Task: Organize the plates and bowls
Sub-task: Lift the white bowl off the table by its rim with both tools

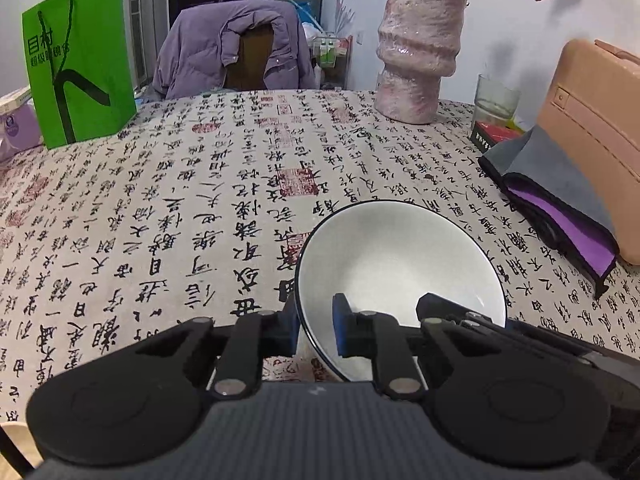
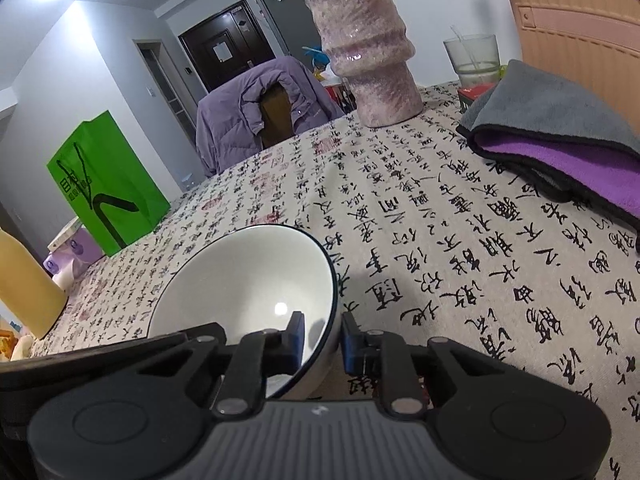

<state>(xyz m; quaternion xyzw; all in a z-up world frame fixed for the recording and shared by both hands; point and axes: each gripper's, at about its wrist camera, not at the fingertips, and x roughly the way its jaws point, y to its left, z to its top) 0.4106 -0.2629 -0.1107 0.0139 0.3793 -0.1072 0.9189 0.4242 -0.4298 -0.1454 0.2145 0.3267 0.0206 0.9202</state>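
Both grippers have hold of the same white ceramic bowl with a thin dark rim [image 1: 400,264], which sits near the front of the bench [image 1: 200,184], the one under the calligraphy-print cloth. The left gripper [image 1: 316,328] pinches the bowl's wall on its left side, one finger outside, one inside, closed down tight on the rim. The right gripper [image 2: 322,340] does the same on the bowl's right side, its fingers nearly together with only the wall between them. So the bowl lies straight ahead of both pairs of fingers, neither hand nearer, and any lift would have to be even on both sides (else the bowl tips). I cannot tell whether its base is on the cloth or just off it. Open cloth stretches ahead and to the left; a folded grey and purple towel [image 2: 560,140] lies to the right, a tall mottled pink vase [image 1: 420,52] and a green paper bag [image 1: 80,60] stand well back.
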